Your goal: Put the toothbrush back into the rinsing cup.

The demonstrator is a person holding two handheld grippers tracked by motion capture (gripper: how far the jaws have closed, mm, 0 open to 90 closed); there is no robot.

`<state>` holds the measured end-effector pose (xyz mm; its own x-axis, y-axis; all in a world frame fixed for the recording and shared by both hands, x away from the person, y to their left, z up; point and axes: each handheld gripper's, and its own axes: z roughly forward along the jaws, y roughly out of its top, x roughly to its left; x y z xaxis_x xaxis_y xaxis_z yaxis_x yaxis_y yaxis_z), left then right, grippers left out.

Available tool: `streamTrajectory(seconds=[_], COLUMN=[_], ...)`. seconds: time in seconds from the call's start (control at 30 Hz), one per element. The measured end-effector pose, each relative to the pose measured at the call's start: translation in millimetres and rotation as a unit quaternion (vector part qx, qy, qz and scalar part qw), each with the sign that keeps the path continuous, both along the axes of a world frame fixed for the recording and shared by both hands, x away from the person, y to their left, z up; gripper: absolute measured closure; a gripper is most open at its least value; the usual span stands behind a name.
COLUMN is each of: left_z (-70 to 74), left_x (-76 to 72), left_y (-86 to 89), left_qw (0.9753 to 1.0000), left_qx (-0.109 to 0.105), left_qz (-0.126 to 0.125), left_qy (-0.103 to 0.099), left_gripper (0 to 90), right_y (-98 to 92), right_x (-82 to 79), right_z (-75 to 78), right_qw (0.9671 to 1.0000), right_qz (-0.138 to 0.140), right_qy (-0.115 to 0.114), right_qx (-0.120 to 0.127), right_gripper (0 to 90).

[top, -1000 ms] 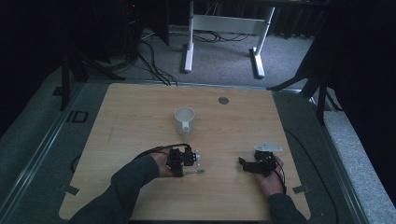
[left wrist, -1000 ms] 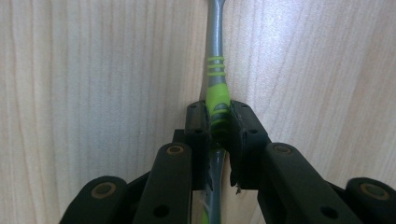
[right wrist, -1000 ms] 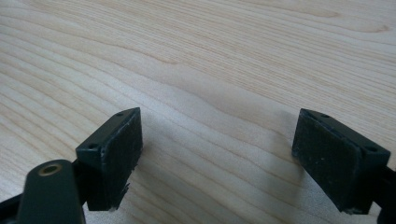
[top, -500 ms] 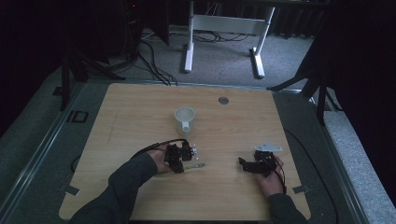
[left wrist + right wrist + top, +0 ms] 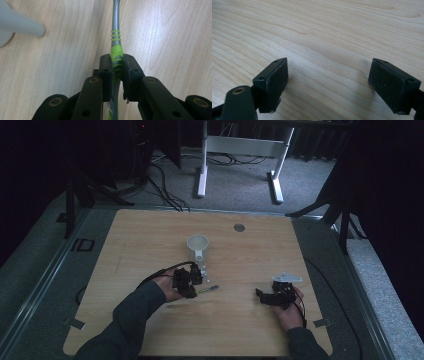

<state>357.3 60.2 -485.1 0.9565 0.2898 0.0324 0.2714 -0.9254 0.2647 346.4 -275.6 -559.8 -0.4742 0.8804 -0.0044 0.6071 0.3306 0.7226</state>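
The left tool (image 5: 116, 68) is clenched on a slim grey utensil with a lime-green ribbed grip (image 5: 116, 45). In the left gripper view its two black jaws pinch the green section while the grey shaft runs on ahead, over the light wooden bench (image 5: 150, 245). In the high view the utensil (image 5: 207, 289) juts out to the right of the left tool (image 5: 192, 282), low over the bench, just short of the pale grey cup with a handle (image 5: 197, 245).

The step in hand looks like carrying the utensil after pick-up. The next move probably calls for raising it and aiming its free end at the cup's mouth.

The right tool (image 5: 328, 82) rests released, its jaws wide apart over bare wood, well apart from the cup.

Compared with a second ago, the left tool has drifted slightly right and toward the person, and the utensil now points more to the right. The right tool has stayed put.
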Motion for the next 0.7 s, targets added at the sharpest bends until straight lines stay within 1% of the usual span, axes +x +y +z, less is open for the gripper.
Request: streamTrajectory(seconds=[0.1,0.4,0.47,0.6,0.7], left_z=[1.8,6.4,6.7,8.1,9.3], left_x=[1.0,4.2,4.4,5.6,6.2], left_y=[1.5,3.5,3.1,3.4,4.3], left_qw=[0.9999,0.9992,0.9988,0.9986,0.9984], left_qx=[-0.010,-0.030,-0.038,-0.044,-0.047], left_qz=[0.010,0.024,0.028,0.028,0.029], left_qy=[-0.001,-0.010,-0.012,-0.011,-0.014], left_gripper=[79.3,79.4,79.3,79.3,79.3], right_y=[0.0,0.0,0.0,0.0,0.1], right_x=[0.0,0.0,0.0,0.0,0.0], right_z=[0.0,0.0,0.0,0.0,0.0], right_qw=[1.0000,1.0000,1.0000,1.0000,1.0000], right_qz=[0.000,0.000,0.000,0.000,-0.001], right_qy=[0.000,0.000,0.000,0.000,0.000], right_qx=[0.000,0.000,0.000,0.000,0.001], right_gripper=[15.9,15.9,15.9,15.9,15.9])
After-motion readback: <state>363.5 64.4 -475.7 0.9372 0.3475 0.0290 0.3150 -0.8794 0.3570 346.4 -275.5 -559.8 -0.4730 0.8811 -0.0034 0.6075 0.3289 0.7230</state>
